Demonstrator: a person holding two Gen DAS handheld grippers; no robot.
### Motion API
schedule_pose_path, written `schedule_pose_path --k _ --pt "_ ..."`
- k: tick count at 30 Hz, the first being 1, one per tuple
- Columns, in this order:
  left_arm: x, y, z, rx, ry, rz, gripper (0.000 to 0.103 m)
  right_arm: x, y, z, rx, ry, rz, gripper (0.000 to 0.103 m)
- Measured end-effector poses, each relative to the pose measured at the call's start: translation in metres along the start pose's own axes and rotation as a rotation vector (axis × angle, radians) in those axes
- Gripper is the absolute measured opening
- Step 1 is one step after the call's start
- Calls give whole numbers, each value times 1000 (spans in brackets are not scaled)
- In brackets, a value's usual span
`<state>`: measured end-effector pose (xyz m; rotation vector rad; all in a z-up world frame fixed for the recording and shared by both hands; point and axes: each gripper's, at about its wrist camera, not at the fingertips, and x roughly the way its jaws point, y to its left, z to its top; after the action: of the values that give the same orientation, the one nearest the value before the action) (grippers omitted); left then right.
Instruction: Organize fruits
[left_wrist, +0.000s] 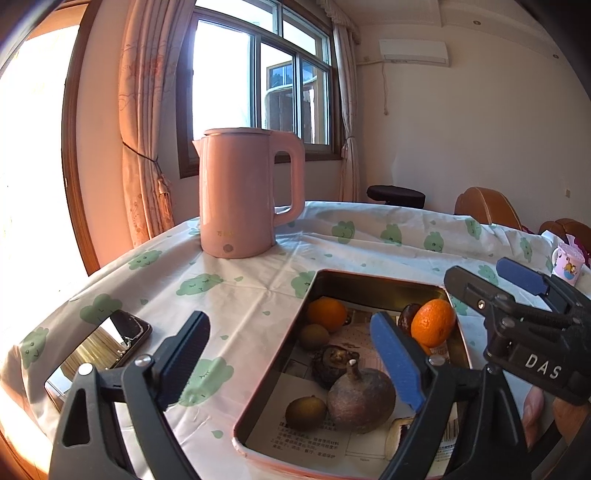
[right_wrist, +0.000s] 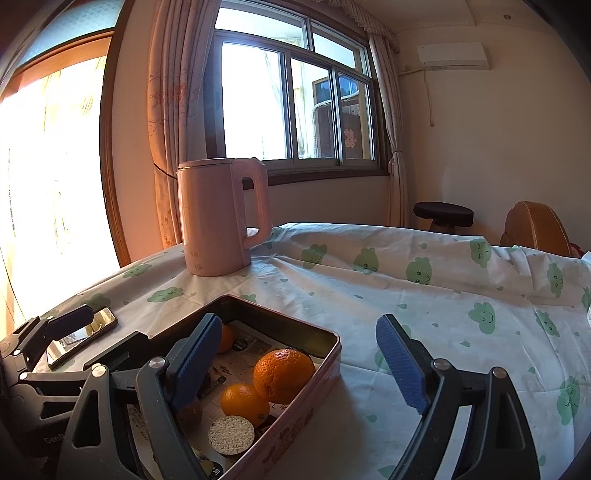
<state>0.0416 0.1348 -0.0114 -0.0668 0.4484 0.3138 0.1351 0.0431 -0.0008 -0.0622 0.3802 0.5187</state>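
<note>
Lower centre of left wrist view: left gripper (left_wrist: 291, 356) spread wide, grasping nothing, poised over tin's near-left rim (left_wrist: 271, 363). Inside tin, paper-lined: oranges (left_wrist: 433, 322), kiwis (left_wrist: 306, 412), pomegranate (left_wrist: 361, 403), gathered as sorted fruit. Far-right items cut off by blue finger. Pink kettle (left_wrist: 240, 192) upper centre, phone (left_wrist: 99, 354) lower left on worktop.

Lower centre of right wrist view: right gripper (right_wrist: 299, 363) likewise released, empty, straddling tin's right wall (right_wrist: 295, 417). Large orange (right_wrist: 283, 375) between fingers; remaining fruit hidden behind left finger.
</note>
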Motion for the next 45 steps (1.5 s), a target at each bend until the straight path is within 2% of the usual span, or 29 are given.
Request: schedule_pose_path --k 34,45 --pt "0 0 1 -3 1 -1 93 0 -5 -1 12 -2 -19 91" --pt "-7 -4 6 10 -22 -12 100 -2 -6 -1 16 -9 -32 91"
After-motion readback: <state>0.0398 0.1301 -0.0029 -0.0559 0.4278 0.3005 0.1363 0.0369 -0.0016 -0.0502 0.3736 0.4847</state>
